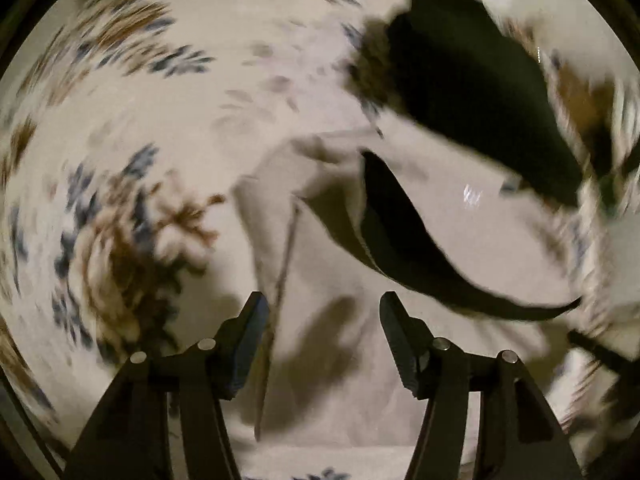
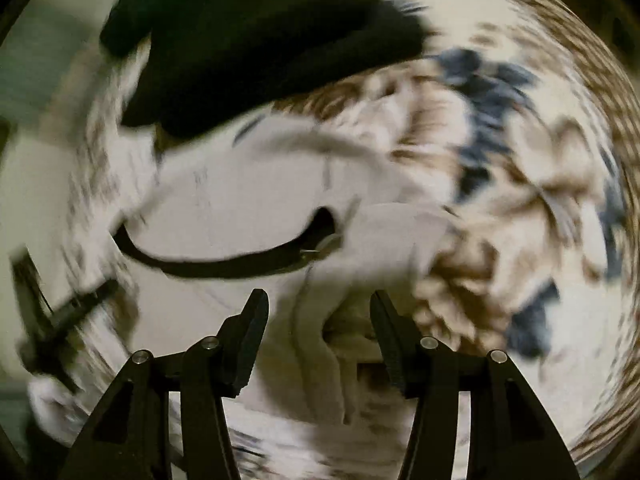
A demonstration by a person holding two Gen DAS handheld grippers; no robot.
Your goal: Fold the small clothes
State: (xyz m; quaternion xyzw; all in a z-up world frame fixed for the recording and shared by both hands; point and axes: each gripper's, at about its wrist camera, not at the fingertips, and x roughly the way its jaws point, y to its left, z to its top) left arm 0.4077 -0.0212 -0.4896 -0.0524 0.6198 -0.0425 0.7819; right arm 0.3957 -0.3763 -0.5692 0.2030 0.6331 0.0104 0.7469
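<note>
Now your left gripper (image 1: pixel 322 344) and right gripper (image 2: pixel 318 340) hang with jaws half open, empty, over the soft, light white garment (image 1: pixel 360 360) on the floral-patterned surface (image 1: pixel 120 120); pinch its hem corners.

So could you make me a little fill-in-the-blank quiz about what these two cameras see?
1. Both the left gripper and right gripper have their jaws ____.
2. The pale garment has a neckline trimmed in ____.
3. The floral bedsheet has brown and ____ flowers.

Missing words: open; black; blue
</note>
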